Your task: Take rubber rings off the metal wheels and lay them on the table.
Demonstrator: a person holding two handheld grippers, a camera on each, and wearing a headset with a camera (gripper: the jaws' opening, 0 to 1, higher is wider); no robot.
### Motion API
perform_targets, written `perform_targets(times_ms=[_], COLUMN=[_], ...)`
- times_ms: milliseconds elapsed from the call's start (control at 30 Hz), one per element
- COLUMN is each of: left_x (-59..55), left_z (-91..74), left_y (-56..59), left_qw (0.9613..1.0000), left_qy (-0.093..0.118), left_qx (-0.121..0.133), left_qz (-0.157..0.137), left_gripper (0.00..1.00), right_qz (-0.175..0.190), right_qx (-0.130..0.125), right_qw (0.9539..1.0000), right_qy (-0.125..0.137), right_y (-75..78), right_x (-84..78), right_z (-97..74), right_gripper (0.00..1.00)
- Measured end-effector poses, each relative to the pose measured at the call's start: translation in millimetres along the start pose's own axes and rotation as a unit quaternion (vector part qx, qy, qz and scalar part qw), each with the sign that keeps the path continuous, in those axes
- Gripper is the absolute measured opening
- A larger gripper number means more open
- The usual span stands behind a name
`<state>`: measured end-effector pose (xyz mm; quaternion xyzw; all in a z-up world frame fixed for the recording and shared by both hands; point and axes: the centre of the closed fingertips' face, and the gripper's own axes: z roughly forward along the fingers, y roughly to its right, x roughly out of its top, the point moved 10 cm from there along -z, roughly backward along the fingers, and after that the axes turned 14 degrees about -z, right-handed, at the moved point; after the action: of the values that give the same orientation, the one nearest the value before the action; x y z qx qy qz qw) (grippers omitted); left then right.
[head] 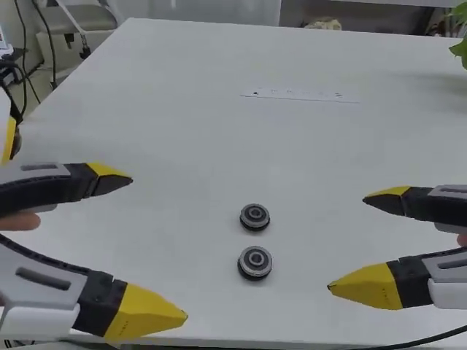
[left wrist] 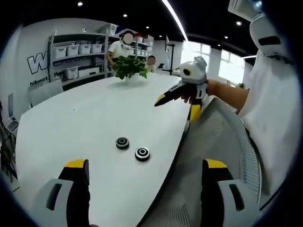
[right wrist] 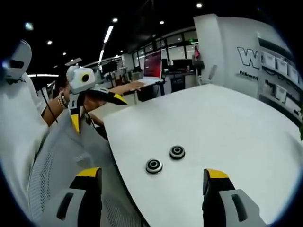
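On the white table (head: pixel 219 109) I see two small round metal wheels, the farther wheel (head: pixel 255 217) and the nearer wheel (head: pixel 255 262). They lie flat, close together but apart, not far from the table's near edge. Each has a black rubber ring (head: pixel 241 264) around its rim. At this size I cannot make out where the rubber ends and the metal hub begins.

The left gripper (head: pixel 158 246) has its yellow-tipped jaws spread wide with nothing between them. The right gripper (head: pixel 347 243) is spread just as wide and also holds nothing. Both sit well to either side of the wheels and touch neither one. Their bodies are cut off by the edges of the head view.

A faint line of print (head: pixel 299 93) farther up the table is too small for me to read. A green leaf (head: pixel 460 49) is clipped by the right edge.
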<state>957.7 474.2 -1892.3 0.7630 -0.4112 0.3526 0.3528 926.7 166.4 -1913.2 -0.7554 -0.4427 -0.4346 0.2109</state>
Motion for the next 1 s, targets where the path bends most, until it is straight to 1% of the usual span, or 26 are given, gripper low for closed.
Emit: perform_targets(times_ms=[100, 267, 367, 433, 533, 633, 700, 767, 800, 900, 967, 1000], left_x=[4.7, 11.0, 15.0, 18.3, 23.8, 29.2, 33.7, 41.0, 45.5, 56.9, 62.6, 64.2], left_z=[-1.9, -2.0, -0.5, 1.3, 5.2, 8.3, 10.2, 11.4, 12.2, 14.1, 16.1, 17.1], left_y=[2.0, 1.7, 2.8, 1.3, -1.3, -1.9, -3.3, -7.0, -7.5, -7.2, -8.0, -8.5], left_qw=[1.0000, 0.9998, 0.9995, 0.9991, 0.9986, 0.9974, 0.9964, 0.9942, 0.9932, 0.9918, 0.9916, 0.9914], left_qy=[0.002, 0.008, 0.007, 0.003, -0.005, -0.010, -0.009, 0.003, 0.014, 0.047, 0.058, 0.057], left_qx=[-0.003, -0.002, -0.010, -0.011, -0.005, -0.013, -0.016, -0.008, -0.008, -0.020, -0.029, -0.030], left_qz=[0.009, 0.019, 0.030, 0.040, 0.053, 0.070, 0.082, 0.107, 0.115, 0.117, 0.112, 0.114], left_gripper=[0.97, 0.97, 0.96, 0.96, 0.96, 0.95, 0.93, 0.87, 0.83, 0.83, 0.83, 0.82], right_qz=[-0.008, -0.013, -0.020, -0.024, -0.032, -0.035, -0.039, -0.041, -0.042, -0.044, -0.040, -0.039], right_qx=[0.002, 0.005, 0.008, 0.009, 0.008, 0.008, 0.007, 0.007, 0.007, 0.010, 0.016, 0.018], right_qw=[1.0000, 0.9999, 0.9997, 0.9996, 0.9992, 0.9992, 0.9991, 0.9990, 0.9989, 0.9987, 0.9986, 0.9986], right_qy=[-0.002, 0.007, 0.006, 0.011, 0.021, 0.020, 0.018, 0.018, 0.018, 0.024, 0.029, 0.032], right_y=[3.5, 7.4, 8.1, 9.2, 11.5, 15.8, 18.2, 20.9, 22.6, 26.4, 28.7, 30.2], right_x=[4.1, 10.8, 14.5, 18.0, 23.3, 27.9, 29.6, 31.8, 33.3, 37.2, 38.9, 39.7], right_z=[0.9, 2.4, 4.9, 6.7, 9.4, 12.4, 14.0, 16.1, 17.5, 21.1, 23.8, 25.3], right_gripper=[0.87, 0.86, 0.86, 0.86, 0.83, 0.81, 0.79, 0.79, 0.79, 0.78, 0.78, 0.78])
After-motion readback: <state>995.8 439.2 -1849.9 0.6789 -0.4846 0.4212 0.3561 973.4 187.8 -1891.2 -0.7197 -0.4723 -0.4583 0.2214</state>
